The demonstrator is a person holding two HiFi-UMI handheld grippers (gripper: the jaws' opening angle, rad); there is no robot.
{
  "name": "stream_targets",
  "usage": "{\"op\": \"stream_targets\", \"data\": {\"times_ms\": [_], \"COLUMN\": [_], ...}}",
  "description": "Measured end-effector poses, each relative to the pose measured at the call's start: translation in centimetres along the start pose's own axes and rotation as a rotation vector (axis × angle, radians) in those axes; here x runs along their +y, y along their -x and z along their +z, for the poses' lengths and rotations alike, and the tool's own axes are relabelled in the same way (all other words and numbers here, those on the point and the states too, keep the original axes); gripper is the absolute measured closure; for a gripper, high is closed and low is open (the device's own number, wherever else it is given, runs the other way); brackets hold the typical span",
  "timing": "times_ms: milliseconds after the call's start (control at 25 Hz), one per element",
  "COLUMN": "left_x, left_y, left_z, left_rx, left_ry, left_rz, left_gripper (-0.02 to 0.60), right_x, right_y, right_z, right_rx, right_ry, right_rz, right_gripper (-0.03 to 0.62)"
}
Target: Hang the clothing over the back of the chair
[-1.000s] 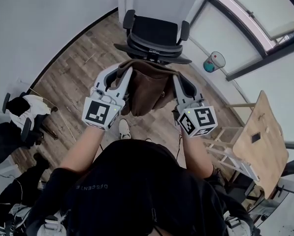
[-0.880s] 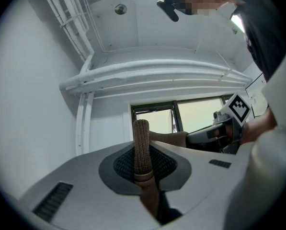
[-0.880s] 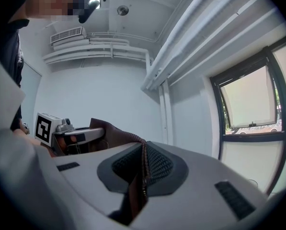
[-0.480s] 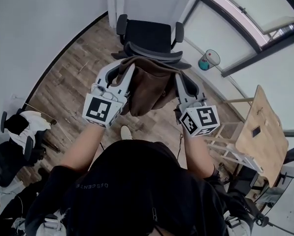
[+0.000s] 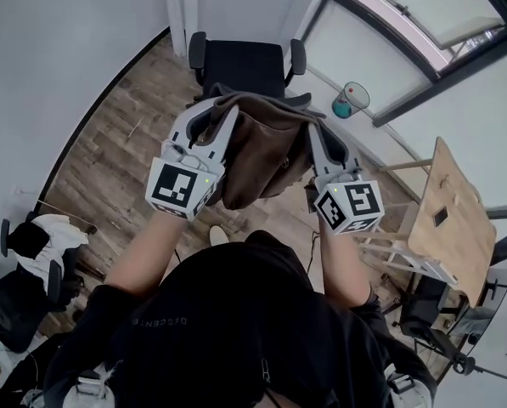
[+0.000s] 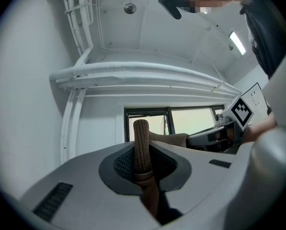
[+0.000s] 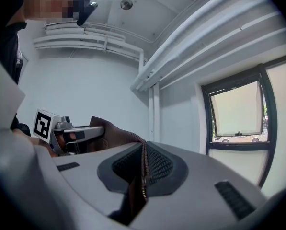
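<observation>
Brown jacket (image 5: 261,151): your left gripper (image 5: 222,111) and right gripper (image 5: 313,128) each pinch its top edge. Now nearer the chair (image 5: 240,58) at 12 o'clock; draping follows.

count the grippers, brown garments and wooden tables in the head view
grippers: 2 (left gripper, right gripper)
brown garment: 1
wooden table: 1
total: 4

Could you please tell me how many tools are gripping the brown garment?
2. The left tool is shut on the brown garment at its ribbed left edge; the right tool is shut on its zipper edge at right.
</observation>
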State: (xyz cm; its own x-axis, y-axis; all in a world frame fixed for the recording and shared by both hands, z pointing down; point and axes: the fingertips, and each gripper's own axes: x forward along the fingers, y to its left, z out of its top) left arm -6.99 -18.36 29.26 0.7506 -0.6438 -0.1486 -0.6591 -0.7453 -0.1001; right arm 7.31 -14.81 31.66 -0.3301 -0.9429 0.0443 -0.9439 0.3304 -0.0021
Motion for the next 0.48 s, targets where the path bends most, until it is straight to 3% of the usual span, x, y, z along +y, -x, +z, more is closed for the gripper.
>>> {"op": "stream_targets", "data": {"times_ms": [480], "left_x": [2.3], "left_y": [-3.8], "left_z": [2.1], "left_rx": [-0.036], "left_ry": [-0.017], "left_rz": [-0.010], "left_gripper": [0.534], "right_x": [-2.4], "right_y": [-3.0], "right_z": [2.9], "right_rx": [-0.050], "right_ry": [0.008], "right_rz": [-0.051], "right_gripper": [0.559]}}
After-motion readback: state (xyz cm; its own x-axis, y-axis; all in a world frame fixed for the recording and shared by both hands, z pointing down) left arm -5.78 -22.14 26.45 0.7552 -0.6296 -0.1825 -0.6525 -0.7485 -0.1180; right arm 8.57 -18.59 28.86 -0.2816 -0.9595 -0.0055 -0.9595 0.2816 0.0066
